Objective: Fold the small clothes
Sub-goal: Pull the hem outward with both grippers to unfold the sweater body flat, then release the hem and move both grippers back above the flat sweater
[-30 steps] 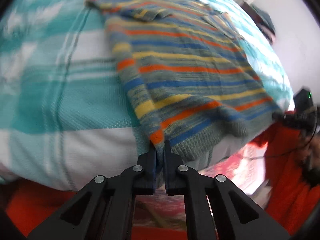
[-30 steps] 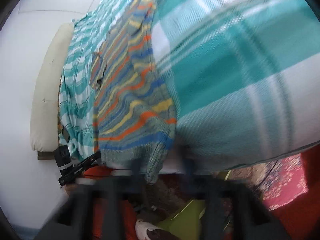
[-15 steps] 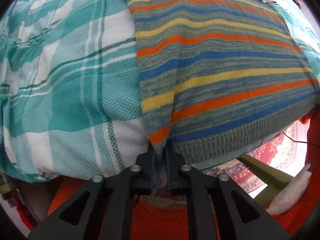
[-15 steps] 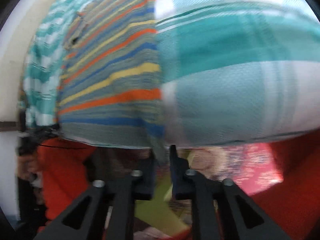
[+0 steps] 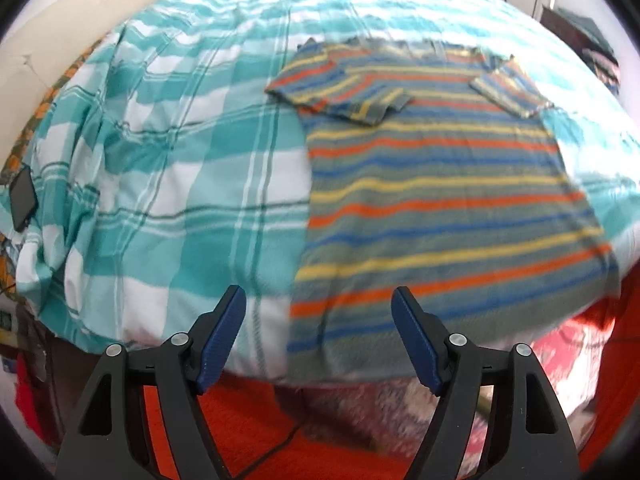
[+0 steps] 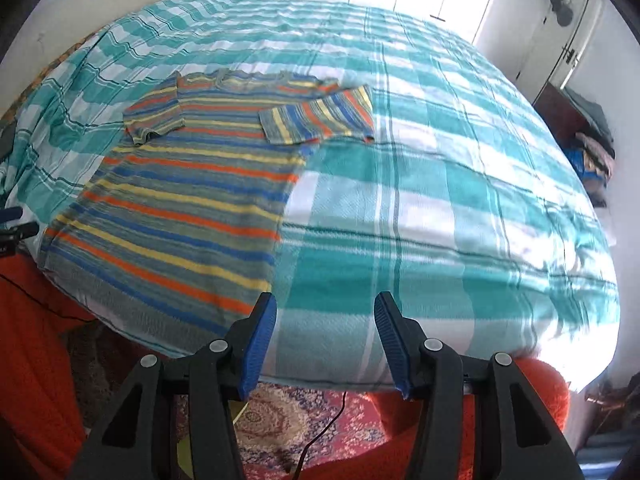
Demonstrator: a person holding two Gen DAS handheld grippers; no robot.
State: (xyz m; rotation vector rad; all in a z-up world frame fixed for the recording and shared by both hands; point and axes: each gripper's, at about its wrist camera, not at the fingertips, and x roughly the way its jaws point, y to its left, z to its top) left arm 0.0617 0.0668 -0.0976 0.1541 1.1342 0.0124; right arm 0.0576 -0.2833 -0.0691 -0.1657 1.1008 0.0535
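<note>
On checked bedspread (image 5: 168, 168): striped shirt (image 5: 440, 200) flat, sleeves folded inward; both hand-held grippers (image 5: 318, 316) (image 6: 325, 322) spread, empty.

Left hand-held gripper (image 5: 319, 334) and right hand-held gripper (image 6: 325, 338), jaws wide apart, empty.

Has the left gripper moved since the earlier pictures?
Yes. The left gripper has released the striped knitted shirt and drawn back from the bed edge; its jaws now stand open.
</note>
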